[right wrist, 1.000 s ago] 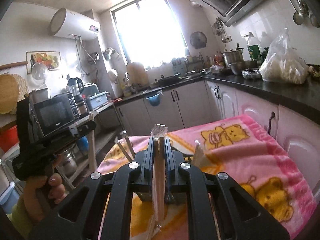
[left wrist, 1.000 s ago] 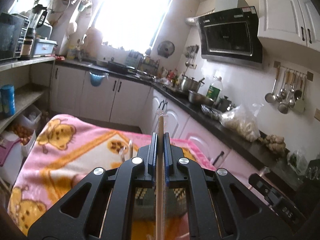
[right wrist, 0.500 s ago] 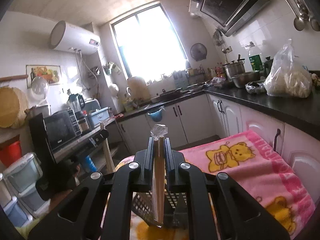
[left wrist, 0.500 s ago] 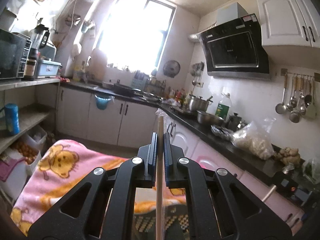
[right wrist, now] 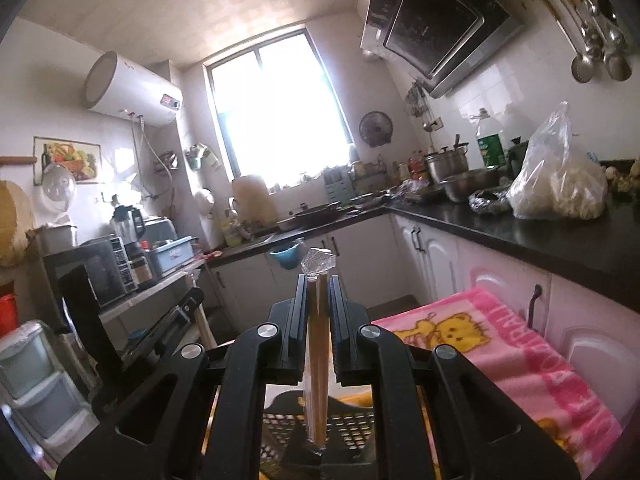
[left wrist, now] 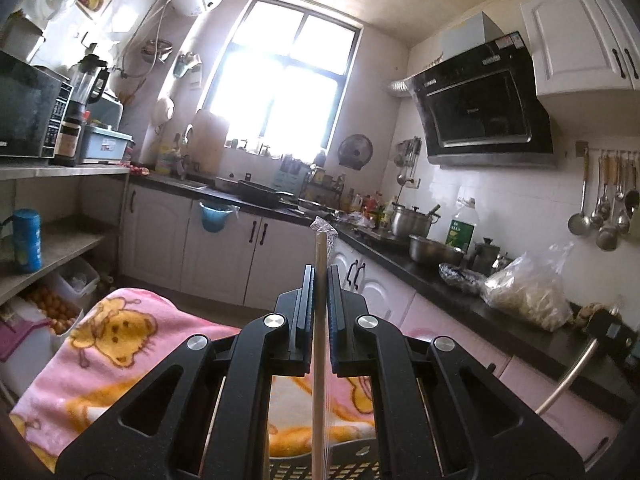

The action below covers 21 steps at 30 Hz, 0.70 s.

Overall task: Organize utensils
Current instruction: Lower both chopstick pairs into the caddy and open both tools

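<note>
My left gripper (left wrist: 319, 280) is shut on a pale wooden chopstick (left wrist: 318, 360) in a clear wrapper, held upright, its crinkled tip above the fingers. At the bottom edge, below it, shows the rim of a black mesh utensil basket (left wrist: 344, 466). My right gripper (right wrist: 318, 286) is shut on a wrapped pair of wooden chopsticks (right wrist: 317, 368), with the black mesh basket (right wrist: 276, 432) beneath them. The basket stands on a pink bear-print blanket (right wrist: 520, 364). In the right wrist view the left gripper (right wrist: 168, 330) appears at the left with its stick.
A black countertop (left wrist: 460, 292) with pots, a bottle and a full plastic bag (right wrist: 556, 184) runs along the right. White cabinets (left wrist: 224, 252) stand under the window. Shelves with a microwave (right wrist: 96, 276) are at the left. Ladles hang on the tiled wall (left wrist: 604, 208).
Both grippers have lifted and tilted up with their chopsticks. The blanket and basket have dropped toward the bottom of each view, and more wall and ceiling show.
</note>
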{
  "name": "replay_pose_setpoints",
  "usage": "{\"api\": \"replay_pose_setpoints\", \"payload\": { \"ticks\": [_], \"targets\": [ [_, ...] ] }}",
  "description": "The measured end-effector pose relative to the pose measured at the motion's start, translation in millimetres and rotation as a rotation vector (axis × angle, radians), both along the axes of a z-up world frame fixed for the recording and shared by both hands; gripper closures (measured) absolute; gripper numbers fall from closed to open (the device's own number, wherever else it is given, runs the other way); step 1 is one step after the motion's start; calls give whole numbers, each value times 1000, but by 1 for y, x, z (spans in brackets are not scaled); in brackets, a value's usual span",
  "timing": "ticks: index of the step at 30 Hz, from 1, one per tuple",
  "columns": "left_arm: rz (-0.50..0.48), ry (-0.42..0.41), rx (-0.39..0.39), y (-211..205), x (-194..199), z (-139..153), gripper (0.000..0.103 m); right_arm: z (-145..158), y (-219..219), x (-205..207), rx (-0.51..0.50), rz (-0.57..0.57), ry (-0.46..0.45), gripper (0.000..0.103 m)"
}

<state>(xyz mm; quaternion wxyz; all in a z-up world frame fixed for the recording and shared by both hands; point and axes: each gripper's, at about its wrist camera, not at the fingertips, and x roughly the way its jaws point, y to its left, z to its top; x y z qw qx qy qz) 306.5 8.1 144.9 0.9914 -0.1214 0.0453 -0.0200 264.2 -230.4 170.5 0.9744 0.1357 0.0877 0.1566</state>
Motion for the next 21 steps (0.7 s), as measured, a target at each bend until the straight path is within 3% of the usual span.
{"api": "replay_pose_setpoints", "payload": {
  "ticks": [6, 21],
  "targets": [
    [9, 13, 30, -5, 6, -21, 102, -17, 2, 12, -33, -39, 5, 93],
    [-17, 66, 14, -3, 14, -57, 102, -59, 9, 33, -46, -66, 47, 93]
  ]
}}
